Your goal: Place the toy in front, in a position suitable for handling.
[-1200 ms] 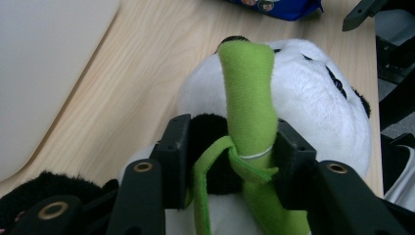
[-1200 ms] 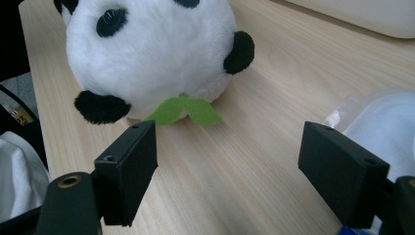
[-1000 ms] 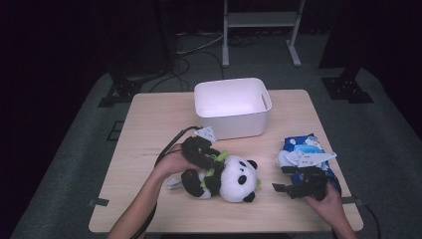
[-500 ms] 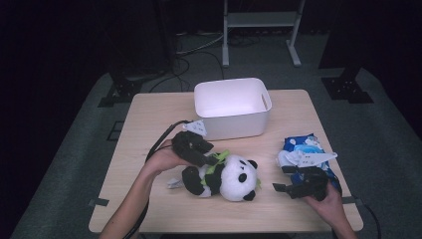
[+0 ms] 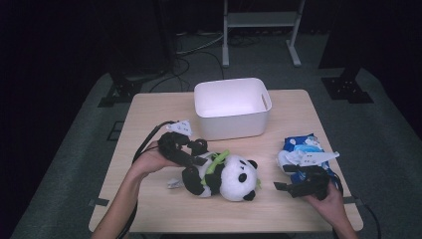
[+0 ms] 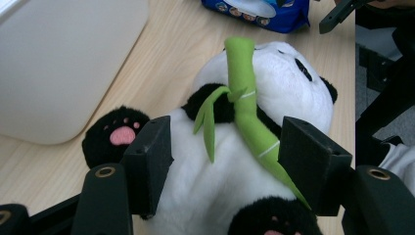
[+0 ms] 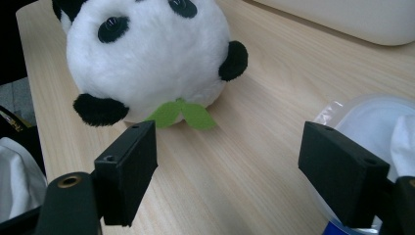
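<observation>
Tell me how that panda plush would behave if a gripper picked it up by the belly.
The panda plush looks soft, so its belly would probably squash and the limbs droop. It likely weighs little for its size. Its round head might roll sideways, though fuzzy fabric should resist slipping.

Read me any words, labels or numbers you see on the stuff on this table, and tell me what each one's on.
No text can be read.
Blue pack: white label and small round marks along its edge, too small and blurred to read.
Panda: no lettering.
White bin: plain, no label.
Left tool and right tool: no markings to read on the black jaws.
</observation>
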Tool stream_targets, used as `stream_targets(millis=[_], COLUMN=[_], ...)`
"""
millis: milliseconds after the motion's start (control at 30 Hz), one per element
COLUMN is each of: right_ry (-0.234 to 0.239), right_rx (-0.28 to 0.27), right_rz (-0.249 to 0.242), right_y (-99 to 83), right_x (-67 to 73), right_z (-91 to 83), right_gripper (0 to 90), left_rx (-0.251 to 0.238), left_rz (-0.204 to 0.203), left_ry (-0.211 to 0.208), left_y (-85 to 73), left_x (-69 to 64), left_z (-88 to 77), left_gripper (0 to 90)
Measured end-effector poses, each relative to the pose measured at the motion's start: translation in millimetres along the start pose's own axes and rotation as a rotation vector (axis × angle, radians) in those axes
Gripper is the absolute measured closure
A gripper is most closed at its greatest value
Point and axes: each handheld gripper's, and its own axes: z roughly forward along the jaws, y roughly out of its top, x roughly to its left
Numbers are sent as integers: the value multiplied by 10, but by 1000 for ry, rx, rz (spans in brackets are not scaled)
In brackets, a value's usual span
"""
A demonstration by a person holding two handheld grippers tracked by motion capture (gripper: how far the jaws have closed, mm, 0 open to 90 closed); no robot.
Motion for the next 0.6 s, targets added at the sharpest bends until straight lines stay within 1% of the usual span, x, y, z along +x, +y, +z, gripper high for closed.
stream_targets(millis=[167,267,300,333,367,433,467,600], right_ry=[-16,-28,-36,-41,-45,-59,-65,-100], right_rx=[-5,-12,-14,-15,-16,-13,-13,-3], right_rz=[-7,-1,-3,0,-2,-5,-5,-6], right_y=[11,23,29,36,48,71,87,142], right_x=[-4,-17,-22,-25,-37,-49,-58,-133], right_z=[-38,-70,-81,-92,-108,-134,-153,-238], right_gripper=[208,208,208,208,208,211,212,217], left_rx=[-4,-12,-17,-9,-10,-6,-8,-9], left_rz=[-4,-4,-9,-4,-10,-5,-8,-12], left_ry=[-8,-11,-11,-11,-11,-8,-11,-11], left_y=[-88,-125,-138,-152,-164,-186,-204,-258], left_x=[-15,-26,-32,-33,-40,-44,-50,-65], left_z=[-13,-33,-35,-42,-41,-52,-57,-75], left_gripper=[329,319,314,306,296,288,287,283])
